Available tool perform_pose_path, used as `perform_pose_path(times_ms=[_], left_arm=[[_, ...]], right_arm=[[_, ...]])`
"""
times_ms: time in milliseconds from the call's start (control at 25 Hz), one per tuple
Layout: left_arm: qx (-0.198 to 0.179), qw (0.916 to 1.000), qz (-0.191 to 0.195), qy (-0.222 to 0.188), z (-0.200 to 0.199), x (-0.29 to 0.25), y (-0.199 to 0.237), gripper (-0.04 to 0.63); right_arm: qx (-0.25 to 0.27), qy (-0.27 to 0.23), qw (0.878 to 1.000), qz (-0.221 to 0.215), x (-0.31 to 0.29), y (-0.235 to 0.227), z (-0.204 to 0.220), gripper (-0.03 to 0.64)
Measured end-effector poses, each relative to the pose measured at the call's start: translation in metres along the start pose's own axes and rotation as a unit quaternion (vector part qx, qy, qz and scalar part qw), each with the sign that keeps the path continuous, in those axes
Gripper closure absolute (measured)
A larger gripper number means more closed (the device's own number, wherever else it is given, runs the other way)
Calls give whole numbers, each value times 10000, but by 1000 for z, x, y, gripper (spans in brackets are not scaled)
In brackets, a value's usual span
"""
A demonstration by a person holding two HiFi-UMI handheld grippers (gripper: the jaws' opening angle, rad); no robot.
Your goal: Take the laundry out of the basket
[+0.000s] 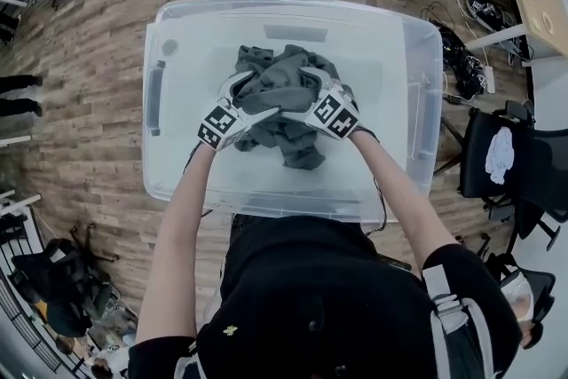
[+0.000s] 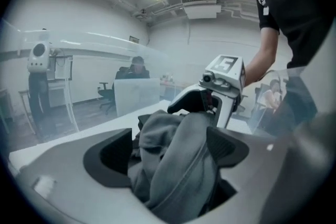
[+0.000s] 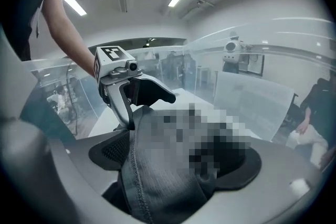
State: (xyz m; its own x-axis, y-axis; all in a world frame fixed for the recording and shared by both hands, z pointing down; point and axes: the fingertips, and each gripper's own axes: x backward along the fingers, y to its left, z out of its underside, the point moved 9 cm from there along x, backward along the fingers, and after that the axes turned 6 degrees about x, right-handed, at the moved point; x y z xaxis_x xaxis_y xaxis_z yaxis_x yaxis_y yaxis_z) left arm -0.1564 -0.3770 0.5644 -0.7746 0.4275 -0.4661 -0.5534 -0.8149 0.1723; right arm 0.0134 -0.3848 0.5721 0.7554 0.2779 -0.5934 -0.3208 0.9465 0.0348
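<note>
Grey laundry (image 1: 286,82) sits bunched in the middle of the clear basket (image 1: 293,6) on the wood floor. Left gripper (image 2: 168,152) and right gripper (image 3: 176,157) are both down in the basket, jaws spread wide, cloth lying loose between them, not clamped

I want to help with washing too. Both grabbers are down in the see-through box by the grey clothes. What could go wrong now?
The left gripper and right gripper both stand open around the grey garment, not pinching it, so lifting now might leave it behind. They face each other closely and could bump when closing. A loose tail of cloth may drag on the wall of the clear plastic bin.
</note>
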Motion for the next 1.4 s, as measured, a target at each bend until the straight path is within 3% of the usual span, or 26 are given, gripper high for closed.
perform_pose_path(times_ms=[320,1080,1400], left_arm=[[-145,9982,26,585,35,-12,4,97],[94,9950,136,982,77,-44,15,84],[42,9953,66,962,77,-45,16,92]], right_arm=[[49,283,9995,-166,-9,-4,22,123],[251,1096,9929,-380,-51,-11,55,129],[214,1113,9926,-431,-54,-12,58,147]])
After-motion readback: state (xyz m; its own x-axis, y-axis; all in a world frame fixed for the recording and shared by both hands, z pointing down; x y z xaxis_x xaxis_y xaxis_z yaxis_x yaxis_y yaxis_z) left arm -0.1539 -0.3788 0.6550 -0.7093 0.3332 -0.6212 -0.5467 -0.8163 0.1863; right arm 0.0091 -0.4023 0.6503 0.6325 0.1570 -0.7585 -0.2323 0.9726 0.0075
